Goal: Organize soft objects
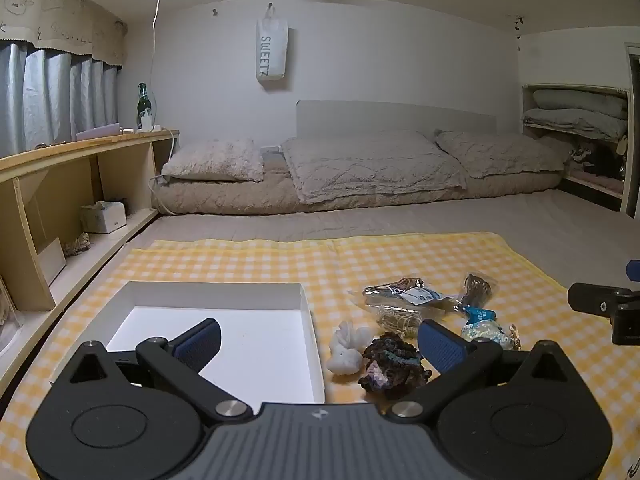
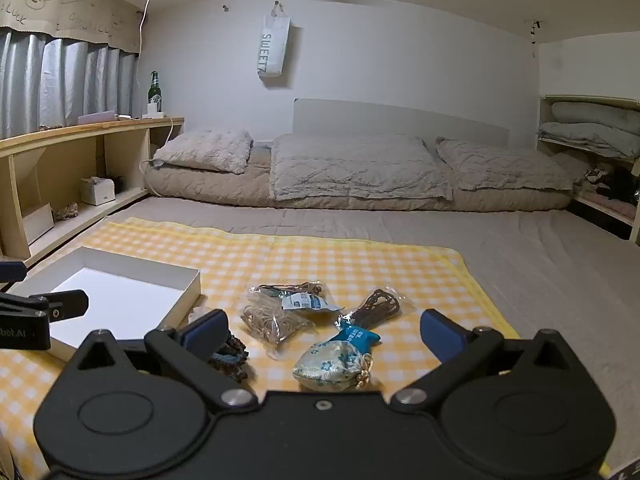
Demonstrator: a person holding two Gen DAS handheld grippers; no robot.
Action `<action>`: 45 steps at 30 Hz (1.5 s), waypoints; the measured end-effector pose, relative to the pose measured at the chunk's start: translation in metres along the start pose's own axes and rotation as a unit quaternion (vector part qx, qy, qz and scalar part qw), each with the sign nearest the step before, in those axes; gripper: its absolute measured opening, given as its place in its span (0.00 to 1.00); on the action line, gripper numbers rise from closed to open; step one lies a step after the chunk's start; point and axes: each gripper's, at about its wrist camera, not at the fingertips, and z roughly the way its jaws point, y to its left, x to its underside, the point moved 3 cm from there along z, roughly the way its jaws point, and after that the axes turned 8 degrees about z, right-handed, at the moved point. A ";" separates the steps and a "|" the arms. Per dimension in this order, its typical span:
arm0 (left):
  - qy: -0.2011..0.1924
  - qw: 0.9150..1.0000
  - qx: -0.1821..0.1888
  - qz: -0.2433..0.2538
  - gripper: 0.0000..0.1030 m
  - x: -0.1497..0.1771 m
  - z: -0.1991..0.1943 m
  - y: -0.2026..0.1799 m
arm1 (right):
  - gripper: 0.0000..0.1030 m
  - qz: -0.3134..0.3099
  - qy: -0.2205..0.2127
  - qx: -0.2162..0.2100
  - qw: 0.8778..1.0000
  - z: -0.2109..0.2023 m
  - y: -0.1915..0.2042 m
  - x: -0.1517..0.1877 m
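A shallow white box (image 1: 224, 292) lies on the yellow checked cloth (image 1: 280, 260); it also shows in the right wrist view (image 2: 188, 292). Right of it lie a white scrunchie (image 1: 346, 346), a dark purple scrunchie (image 1: 394, 366), clear bags of cord (image 1: 400, 304) and a floral pouch (image 1: 486, 330). My left gripper (image 1: 320, 340) is open and empty, above the box edge and the scrunchies. My right gripper (image 2: 324, 332) is open and empty, above the floral pouch (image 2: 330, 366), the tan cord bag (image 2: 272, 320) and the brown cord bag (image 2: 378, 306).
A mattress with pillows (image 1: 360, 172) lies along the far wall. A wooden shelf unit (image 1: 60, 184) with a tissue box (image 1: 104, 216) and a green bottle (image 1: 143, 104) runs along the left. Folded bedding (image 1: 576, 114) sits in a niche at right.
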 end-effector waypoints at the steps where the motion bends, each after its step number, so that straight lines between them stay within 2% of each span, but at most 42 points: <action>1: -0.001 1.000 0.000 0.000 1.00 0.000 0.000 0.000 | 1.00 0.000 0.000 0.000 1.000 0.000 0.000 0.000; 45: 0.009 1.000 -0.003 -0.001 1.00 0.003 0.001 0.000 | 1.00 0.006 0.003 -0.001 1.000 0.002 0.001 0.001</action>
